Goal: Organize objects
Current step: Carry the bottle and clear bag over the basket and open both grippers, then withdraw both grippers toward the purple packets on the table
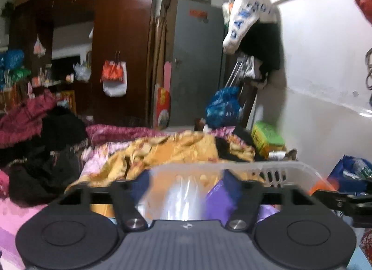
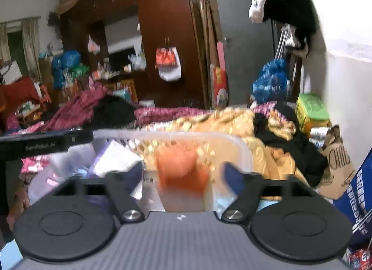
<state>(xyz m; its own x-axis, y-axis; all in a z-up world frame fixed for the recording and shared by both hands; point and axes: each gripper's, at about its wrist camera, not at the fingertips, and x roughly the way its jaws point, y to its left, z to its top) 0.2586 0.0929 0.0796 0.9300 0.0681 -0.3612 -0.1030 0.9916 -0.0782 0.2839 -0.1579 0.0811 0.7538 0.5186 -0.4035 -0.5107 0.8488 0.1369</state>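
A clear plastic basket (image 1: 274,170) sits on the bed right in front of both grippers; its rim also shows in the right wrist view (image 2: 209,135). My left gripper (image 1: 186,182) stands with its jaws wide apart over the basket, above a clear plastic bag (image 1: 179,200) and a purple packet (image 1: 218,200). My right gripper (image 2: 183,172) has its jaws wide apart around a blurred orange object (image 2: 181,172); I cannot tell whether they touch it. White papers and packets (image 2: 114,160) lie in the basket's left part. The other gripper's arm (image 2: 46,145) crosses the left of that view.
Crumpled yellow bedding (image 1: 176,149) and black and maroon clothes (image 1: 46,130) cover the bed. A green-lidded box (image 2: 311,109) and a paper bag (image 2: 337,160) stand by the white wall. A dark wardrobe (image 1: 121,49) and grey door (image 1: 195,60) are behind.
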